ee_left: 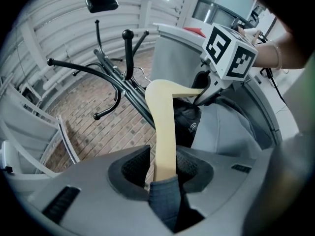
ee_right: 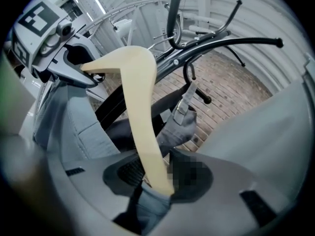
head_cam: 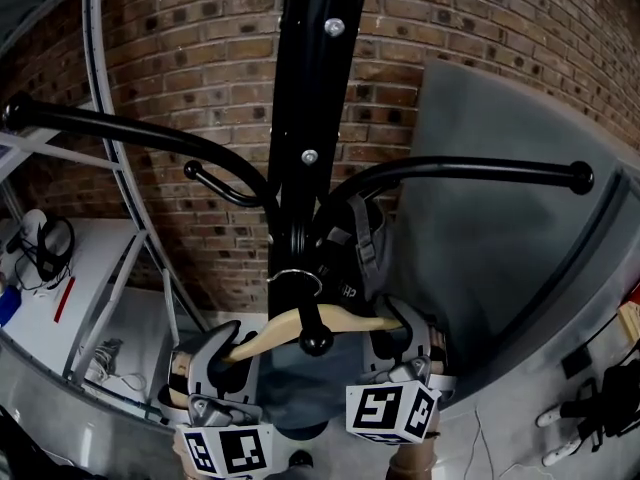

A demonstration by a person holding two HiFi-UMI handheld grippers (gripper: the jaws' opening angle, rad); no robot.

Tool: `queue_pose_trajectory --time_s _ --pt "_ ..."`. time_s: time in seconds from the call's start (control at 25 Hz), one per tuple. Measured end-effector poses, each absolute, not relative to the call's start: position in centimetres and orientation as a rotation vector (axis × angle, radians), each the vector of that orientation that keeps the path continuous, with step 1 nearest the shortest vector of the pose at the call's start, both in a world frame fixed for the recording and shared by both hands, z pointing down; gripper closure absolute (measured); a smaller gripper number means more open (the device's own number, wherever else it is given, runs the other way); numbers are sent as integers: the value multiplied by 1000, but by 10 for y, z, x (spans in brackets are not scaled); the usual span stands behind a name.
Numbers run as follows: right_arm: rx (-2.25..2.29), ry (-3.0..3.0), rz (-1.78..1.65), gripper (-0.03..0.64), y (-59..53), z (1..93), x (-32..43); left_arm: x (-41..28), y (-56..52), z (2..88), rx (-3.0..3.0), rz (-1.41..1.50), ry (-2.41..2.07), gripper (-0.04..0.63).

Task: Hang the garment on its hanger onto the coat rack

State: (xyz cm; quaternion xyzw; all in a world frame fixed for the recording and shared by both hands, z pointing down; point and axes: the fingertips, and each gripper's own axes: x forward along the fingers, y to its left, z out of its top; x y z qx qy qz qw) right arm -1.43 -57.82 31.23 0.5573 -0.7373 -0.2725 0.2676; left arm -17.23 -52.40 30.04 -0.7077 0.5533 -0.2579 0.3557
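A pale wooden hanger (head_cam: 300, 330) with a wire hook (head_cam: 296, 278) carries a dark blue-grey garment (head_cam: 290, 393). It hangs level right against the black coat rack pole (head_cam: 300, 118), and a short peg's knob (head_cam: 316, 343) shows in front of it. Whether the hook rests on the peg I cannot tell. My left gripper (head_cam: 215, 363) is shut on the hanger's left end, wood (ee_left: 165, 132) and cloth (ee_left: 165, 200) between the jaws. At the other end my right gripper (head_cam: 405, 346) is shut on wood (ee_right: 140, 112) and cloth (ee_right: 147, 205).
Long curved rack arms (head_cam: 120, 128) (head_cam: 470, 171) reach out left and right above the hanger. A black bag with straps (head_cam: 352, 253) hangs on the rack behind it. A grey panel (head_cam: 500, 258) stands at the right, a brick wall (head_cam: 200, 78) behind, a white table (head_cam: 60, 298) at the left.
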Motion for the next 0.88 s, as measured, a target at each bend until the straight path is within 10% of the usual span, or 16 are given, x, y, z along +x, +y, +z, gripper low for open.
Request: queue_pose_trajectory --time_s 0.88 --pt "1439 -2038 -858 422 -499 302 -1 -155 -443 279 -1834 -533 1440 388"
